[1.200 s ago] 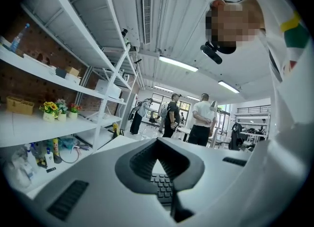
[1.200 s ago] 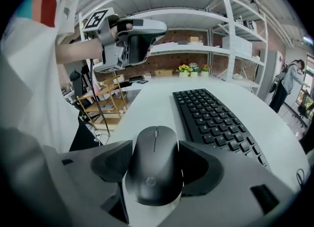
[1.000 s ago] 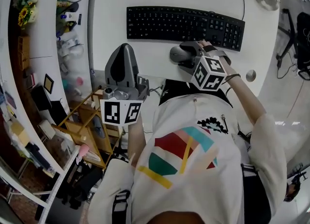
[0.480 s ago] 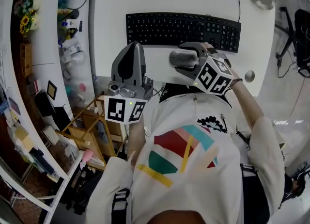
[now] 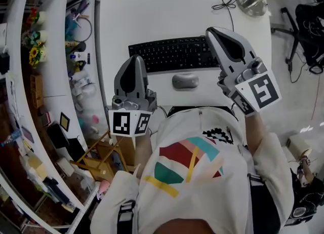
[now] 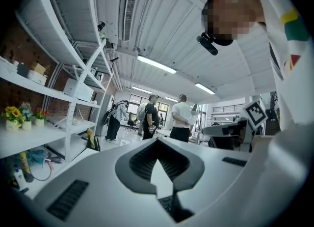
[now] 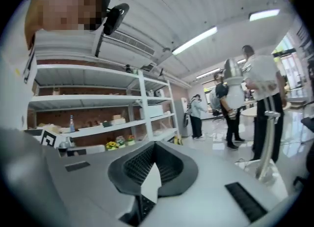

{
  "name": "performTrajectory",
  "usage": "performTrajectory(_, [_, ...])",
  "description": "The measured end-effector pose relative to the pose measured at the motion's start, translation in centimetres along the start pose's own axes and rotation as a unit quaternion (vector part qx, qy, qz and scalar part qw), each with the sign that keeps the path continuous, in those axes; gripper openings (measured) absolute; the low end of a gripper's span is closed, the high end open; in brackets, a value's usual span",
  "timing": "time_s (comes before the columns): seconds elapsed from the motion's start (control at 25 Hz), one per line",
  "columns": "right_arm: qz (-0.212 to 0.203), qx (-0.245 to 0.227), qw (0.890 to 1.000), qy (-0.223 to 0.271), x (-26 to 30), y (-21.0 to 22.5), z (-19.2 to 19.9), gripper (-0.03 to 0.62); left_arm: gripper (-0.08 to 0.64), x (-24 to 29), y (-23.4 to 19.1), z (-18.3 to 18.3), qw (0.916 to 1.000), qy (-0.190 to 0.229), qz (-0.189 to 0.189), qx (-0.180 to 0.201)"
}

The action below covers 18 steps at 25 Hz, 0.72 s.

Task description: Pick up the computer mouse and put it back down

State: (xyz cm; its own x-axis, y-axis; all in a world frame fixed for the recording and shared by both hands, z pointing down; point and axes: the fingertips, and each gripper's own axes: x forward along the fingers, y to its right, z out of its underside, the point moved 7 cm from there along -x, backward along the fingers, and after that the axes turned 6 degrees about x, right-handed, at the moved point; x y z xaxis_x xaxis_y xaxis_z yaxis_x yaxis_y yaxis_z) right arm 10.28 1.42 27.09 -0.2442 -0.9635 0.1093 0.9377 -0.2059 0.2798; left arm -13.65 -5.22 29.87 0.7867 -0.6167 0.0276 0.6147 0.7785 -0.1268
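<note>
the computer mouse [image 5: 186, 81] lies on the desk [image 5: 152, 15] mid-frame, just below the keyboard [image 5: 172, 53], seemingly set back down. the right gripper [image 5: 216, 31], upper right, has just closed on nothing. the left gripper [image 5: 135, 59] is pressed together and empty. best to draw both away high, clear of the mouse.

An open-plan office or lab: a white desk [image 5: 152, 15] with a keyboard [image 5: 172, 54] at centre, white shelving [image 7: 98, 98] at left, ceiling strip lights [image 6: 157, 64] overhead, people [image 6: 181, 118] standing behind.

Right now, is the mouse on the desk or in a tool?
On the desk: the mouse lies alone by the keyboard; the right tool, just closed empty, is clear.
</note>
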Motion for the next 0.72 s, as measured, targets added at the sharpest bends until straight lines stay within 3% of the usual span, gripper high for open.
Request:
performTrajectory(0.12, [0.09, 0.005, 0.996, 0.023, -2.4, 1.7, 0.3, 0.014, 0.044, 2.0, 1.0, -1.3, 0.9993, 0.024, 0.027, -0.01])
performTrajectory(0.2, [0.122, 0.028, 0.992, 0.019, -3.9, 2.3, 1.8, 0.013, 0.044, 3.0, 2.3, -1.5, 0.9979, 0.022, 0.06, 0.002])
performTrajectory(0.36, [0.147, 0.059, 0.987, 0.003, -6.0, 2.3, 3.8, 0.014, 0.044, 4.6, 4.4, -1.1, 0.994, 0.009, 0.108, 0.015])
performTrajectory(0.52, [0.173, 0.026, 0.985, -0.003, -7.0, 2.8, 3.5, 0.014, 0.044, 5.8, 5.5, -0.3, 0.9907, -0.003, 0.135, 0.013])
performTrajectory(0.72, [0.18, 0.013, 0.984, -0.006, -7.4, 3.2, 3.4, 0.013, 0.044, 6.6, 5.5, -0.2, 0.9902, -0.004, 0.139, 0.013])
